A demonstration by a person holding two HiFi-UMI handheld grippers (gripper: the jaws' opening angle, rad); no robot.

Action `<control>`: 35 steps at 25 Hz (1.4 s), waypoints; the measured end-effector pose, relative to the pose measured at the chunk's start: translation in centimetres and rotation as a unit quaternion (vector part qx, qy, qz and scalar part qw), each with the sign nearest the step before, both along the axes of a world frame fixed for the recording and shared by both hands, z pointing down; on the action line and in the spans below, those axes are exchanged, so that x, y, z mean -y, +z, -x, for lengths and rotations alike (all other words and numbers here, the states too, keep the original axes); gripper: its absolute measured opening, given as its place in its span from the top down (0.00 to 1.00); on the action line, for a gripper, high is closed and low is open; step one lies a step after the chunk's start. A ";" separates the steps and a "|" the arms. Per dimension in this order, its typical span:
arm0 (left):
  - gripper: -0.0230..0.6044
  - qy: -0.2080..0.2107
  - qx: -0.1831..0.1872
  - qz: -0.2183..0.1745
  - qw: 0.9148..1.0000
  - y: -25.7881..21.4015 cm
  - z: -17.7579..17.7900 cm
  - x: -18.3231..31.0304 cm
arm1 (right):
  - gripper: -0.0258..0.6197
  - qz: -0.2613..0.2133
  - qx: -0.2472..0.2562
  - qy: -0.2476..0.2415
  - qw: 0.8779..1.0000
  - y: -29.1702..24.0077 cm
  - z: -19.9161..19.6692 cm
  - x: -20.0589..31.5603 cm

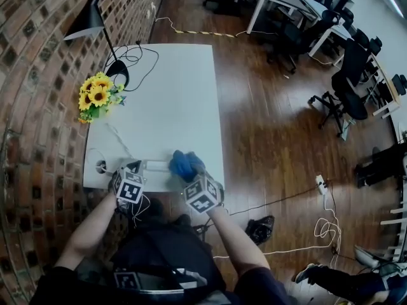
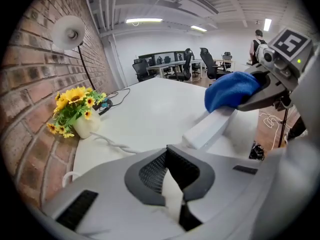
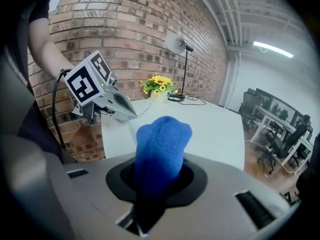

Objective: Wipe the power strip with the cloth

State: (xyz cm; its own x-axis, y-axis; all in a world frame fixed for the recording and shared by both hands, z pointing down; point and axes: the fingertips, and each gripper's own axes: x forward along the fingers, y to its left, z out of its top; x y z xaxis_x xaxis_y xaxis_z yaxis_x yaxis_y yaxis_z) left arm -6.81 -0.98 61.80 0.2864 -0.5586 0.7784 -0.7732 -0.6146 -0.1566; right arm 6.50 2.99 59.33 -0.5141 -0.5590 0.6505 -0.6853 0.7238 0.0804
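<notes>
the right claw (image 3: 155,184) is narrow and holds a blue cloth (image 3: 162,144) between its jaws; the free end of the cloth stands out in front of the claw like a soft lump. in the left gripper view this cloth (image 2: 230,91) lies on top of the far end of the power strip (image 2: 210,129) and seems to touch it.

the left claw (image 2: 172,184) is at the other end of the power strip. its jaws are almost fully together, with only a thin white piece between them, which looks like the cord (image 2: 112,145) that goes into that end of the strip.

in the head view the power strip (image 1: 156,166) is a long white bar between the left claw (image 1: 137,168) and the right claw (image 1: 189,173). it lies along the edge of the white bench (image 1: 184,94) that is nearest to the person.

beyond the power strip, on the side of the brick wall (image 1: 38,75), sunflowers (image 1: 96,97) stand in a small white pot. further behind the power strip, a black lamp (image 1: 89,21) stands near the far end of the bench. to the right of the power strip there is the wooden floor (image 1: 267,132), with some office chairs (image 1: 346,100) well apart from it.
</notes>
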 end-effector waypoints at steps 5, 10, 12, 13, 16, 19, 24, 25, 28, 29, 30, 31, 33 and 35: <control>0.95 -0.005 0.022 -0.006 1.000 0.2 0.3 0.1 | 0.84 0.019 0.001 0.021 1.000 0.1 -3.0 -0.2; 0.95 0.024 0.040 -0.007 0.999 0.5 0.3 0.2 | 0.83 0.051 0.003 0.038 0.998 1.0 -6.4 -0.5; 0.95 0.043 0.056 -0.007 0.997 0.4 0.3 0.3 | 0.84 0.064 -0.006 0.034 0.997 1.5 -7.1 -0.7; 0.95 0.050 0.064 -0.006 0.997 0.4 0.2 0.3 | 0.84 0.064 -0.022 0.028 0.997 1.8 -7.2 -0.8; 0.95 0.071 0.085 -0.007 0.994 0.6 -0.1 0.3 | 0.84 0.053 -0.063 0.009 0.997 2.8 -7.5 -1.1; 0.94 0.105 0.100 -0.002 0.989 0.0 -0.3 0.0 | 0.84 0.059 -0.036 0.023 0.997 2.6 -7.8 -1.3; 0.92 0.233 0.100 -0.046 0.966 -4.4 -2.8 -0.2 | 0.84 0.055 -0.036 0.028 0.997 2.8 -8.2 -1.0; 0.89 0.270 0.098 -0.050 0.957 -4.9 -4.0 -0.2 | 0.84 0.052 -0.034 0.029 0.998 2.7 -8.3 -0.8; 0.61 0.376 0.101 -0.002 0.921 -3.8 -8.0 -0.2 | 0.84 0.046 -0.042 0.027 0.998 2.4 -8.0 -0.2; 0.59 0.411 0.106 0.033 0.905 -2.5 -9.2 -0.4 | 0.84 0.046 -0.049 0.025 0.997 2.5 -8.0 -0.3; 0.58 0.444 0.112 0.072 0.886 -1.0 -10.0 -0.8 | 0.84 0.045 -0.057 0.023 0.997 2.5 -8.1 -0.3; 0.55 0.470 0.114 0.112 0.868 0.3 -10.5 -1.2 | 0.84 0.044 -0.065 0.022 0.997 2.6 -8.1 -0.4; 0.56 0.494 0.104 0.174 0.846 1.2 -10.7 -1.2 | 0.84 0.040 -0.074 0.025 0.996 2.7 -8.1 -0.2; 0.56 0.496 0.095 0.200 0.840 1.2 -10.4 -0.4 | 0.84 0.037 -0.073 0.035 0.996 2.8 -8.2 0.3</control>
